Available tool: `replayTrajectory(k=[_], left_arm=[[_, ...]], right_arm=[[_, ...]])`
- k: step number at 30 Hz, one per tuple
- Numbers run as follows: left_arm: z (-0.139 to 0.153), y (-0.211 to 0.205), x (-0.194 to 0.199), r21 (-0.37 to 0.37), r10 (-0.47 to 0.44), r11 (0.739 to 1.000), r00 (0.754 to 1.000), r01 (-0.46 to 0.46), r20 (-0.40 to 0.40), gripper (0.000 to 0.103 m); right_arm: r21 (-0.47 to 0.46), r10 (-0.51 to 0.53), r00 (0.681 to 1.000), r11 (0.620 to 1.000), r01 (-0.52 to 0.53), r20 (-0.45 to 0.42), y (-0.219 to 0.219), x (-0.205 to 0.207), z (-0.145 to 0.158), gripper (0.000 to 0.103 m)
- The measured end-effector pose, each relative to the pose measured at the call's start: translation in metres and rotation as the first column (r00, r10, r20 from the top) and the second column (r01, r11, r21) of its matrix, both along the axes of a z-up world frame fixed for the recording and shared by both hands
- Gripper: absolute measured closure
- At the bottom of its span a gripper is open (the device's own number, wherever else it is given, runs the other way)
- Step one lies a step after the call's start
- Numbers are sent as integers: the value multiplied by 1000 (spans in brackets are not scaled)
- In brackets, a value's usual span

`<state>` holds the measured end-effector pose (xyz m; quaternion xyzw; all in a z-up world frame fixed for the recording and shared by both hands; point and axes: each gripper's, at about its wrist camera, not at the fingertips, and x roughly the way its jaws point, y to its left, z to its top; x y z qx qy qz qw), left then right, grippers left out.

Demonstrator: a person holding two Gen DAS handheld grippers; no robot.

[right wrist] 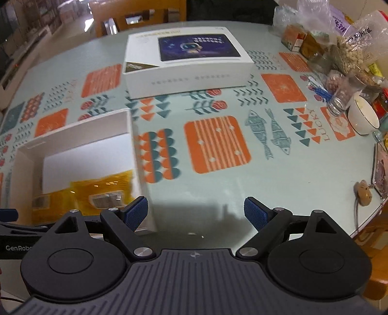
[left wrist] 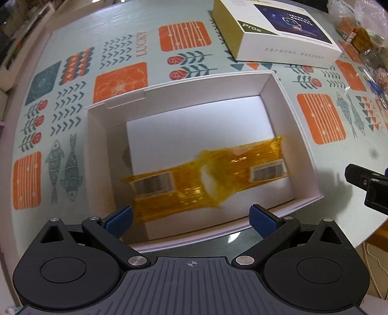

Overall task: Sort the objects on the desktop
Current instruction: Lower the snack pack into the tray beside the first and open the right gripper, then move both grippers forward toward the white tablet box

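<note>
Both tongs, left gripper and right gripper, are being held spread and empty, since the amber packets are lying loose inside the open white box.

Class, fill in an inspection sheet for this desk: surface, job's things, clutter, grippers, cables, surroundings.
Surface: patterned tablecloth on a round table.
Job's things: open white box with yellow packets inside; closed printed box behind it.
Clutter: food bags, a jar, a white bowl along the right edge.
Grippers: left gripper over the open box, jaws apart, empty; right gripper over bare cloth, jaws apart, empty.
Cables: nothing seen.
Surroundings: wooden chair beyond the table.
</note>
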<state>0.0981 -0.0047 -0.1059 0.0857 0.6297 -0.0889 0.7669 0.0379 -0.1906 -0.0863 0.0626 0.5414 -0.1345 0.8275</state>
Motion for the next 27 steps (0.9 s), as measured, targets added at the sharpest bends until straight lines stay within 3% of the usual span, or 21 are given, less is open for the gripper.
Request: replayTrajectory(k=[11, 16, 21, 27], left_arm=[[22, -58, -4, 6, 148, 989, 988, -148, 51, 0], [25, -85, 3, -13, 192, 981, 981, -192, 29, 0], [33, -110, 13, -37, 198, 980, 980, -197, 27, 0], [41, -131, 25, 4, 170, 985, 984, -170, 63, 0]], right_arm=[[107, 68, 998, 992, -67, -9, -69, 15, 3, 0], [81, 100, 995, 992, -101, 20, -97, 20, 10, 0], [90, 126, 992, 988, -125, -6, -121, 35, 7, 0], [136, 135, 991, 982, -134, 4, -138, 48, 7, 0]])
